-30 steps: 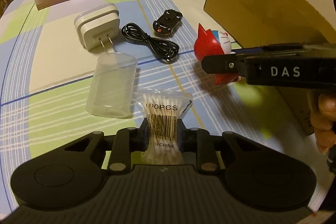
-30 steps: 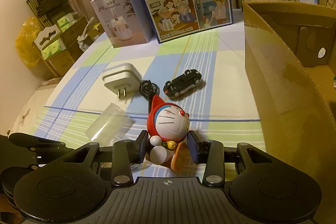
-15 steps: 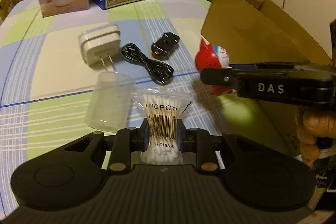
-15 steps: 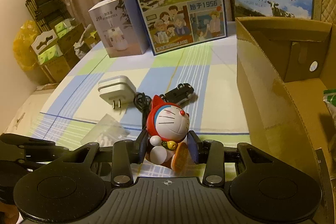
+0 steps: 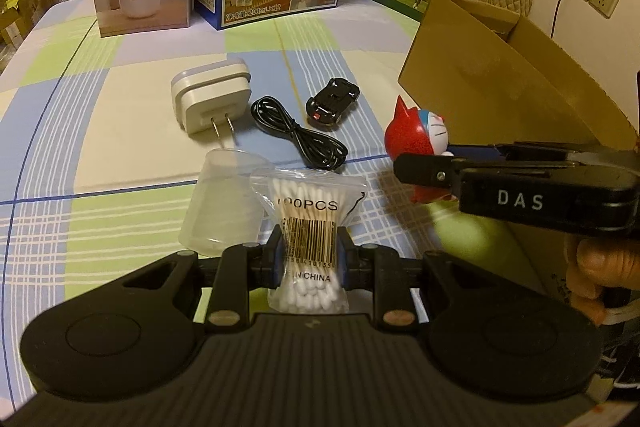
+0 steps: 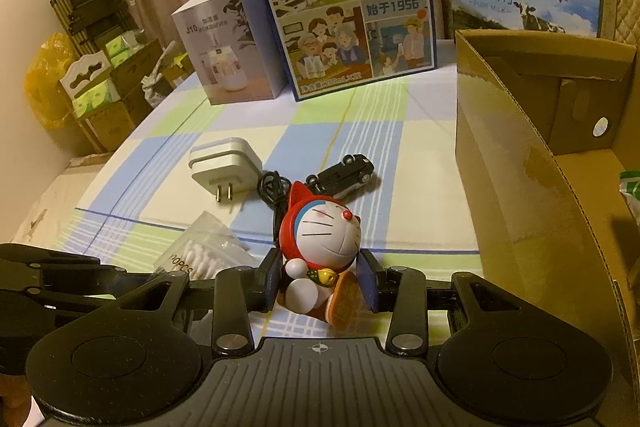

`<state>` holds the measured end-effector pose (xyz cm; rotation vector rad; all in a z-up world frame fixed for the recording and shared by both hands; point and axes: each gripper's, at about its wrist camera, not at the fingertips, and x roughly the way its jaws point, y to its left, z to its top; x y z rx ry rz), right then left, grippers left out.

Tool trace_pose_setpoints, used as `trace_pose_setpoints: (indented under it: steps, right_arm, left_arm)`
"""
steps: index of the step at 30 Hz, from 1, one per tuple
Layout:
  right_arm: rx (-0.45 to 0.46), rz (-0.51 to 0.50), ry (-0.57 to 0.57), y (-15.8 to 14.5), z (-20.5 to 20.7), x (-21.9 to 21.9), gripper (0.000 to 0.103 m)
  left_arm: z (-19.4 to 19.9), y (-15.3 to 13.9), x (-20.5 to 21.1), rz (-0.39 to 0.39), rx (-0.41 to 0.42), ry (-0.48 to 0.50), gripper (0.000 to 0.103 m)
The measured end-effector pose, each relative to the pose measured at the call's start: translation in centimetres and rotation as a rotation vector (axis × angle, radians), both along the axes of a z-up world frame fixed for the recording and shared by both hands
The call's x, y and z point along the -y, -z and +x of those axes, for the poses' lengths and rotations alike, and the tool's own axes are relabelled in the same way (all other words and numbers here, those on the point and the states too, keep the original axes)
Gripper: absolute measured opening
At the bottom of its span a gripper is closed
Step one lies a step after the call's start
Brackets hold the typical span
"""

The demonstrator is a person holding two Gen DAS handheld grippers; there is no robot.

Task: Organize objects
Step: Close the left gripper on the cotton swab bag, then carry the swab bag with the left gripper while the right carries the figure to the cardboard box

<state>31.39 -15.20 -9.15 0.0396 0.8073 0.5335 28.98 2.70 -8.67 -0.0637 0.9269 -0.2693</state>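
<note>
**Both hand-held grippers loaded, box waits to the right**

Nearest, left view: the left hand-held gripper (image 5: 309, 251) pinches a swab bag (image 5: 310, 227) across its barcode band, pads pressed onto the plastic. The grip sits at mid-bag, probably so the soft pack neither folds nor slides out. The bag seems raised a little off the bench (image 5: 120, 131); I cannot tell for certain.

Nearest, right view: the right hand-held gripper (image 6: 322, 281) clamps a figurine (image 6: 320, 247) at the body, jaws partly closed on either flank. The toy leans a little to one side. Gripping the narrower body below the round head likely gives the flat pads a steadier seat.

Just past the bag, a clear cup (image 5: 224, 199) lies on its side, touching the bag's left edge. Farther out, untouched: a cable (image 5: 298, 135), a charger (image 5: 212, 99) with prongs facing the camera, and a toy car (image 5: 334, 101).

To the right, a cardboard box (image 6: 516, 163) stands open, near the figurine. Judgement: it is the bin, so both held items presumably go there next, and the right one has the shorter way.

Farthest, three cartons (image 6: 344, 3) stand upright along the back edge.
</note>
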Motion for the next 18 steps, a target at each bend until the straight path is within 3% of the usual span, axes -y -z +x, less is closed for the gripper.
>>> trace_pose_setpoints:
  steps: [18]
  right_arm:
    - [0.047, -0.023, 0.017, -0.6, -1.5, 0.4, 0.037]
  left_arm:
    - [-0.2, -0.8, -0.2, -0.040, 0.029, -0.040, 0.020]
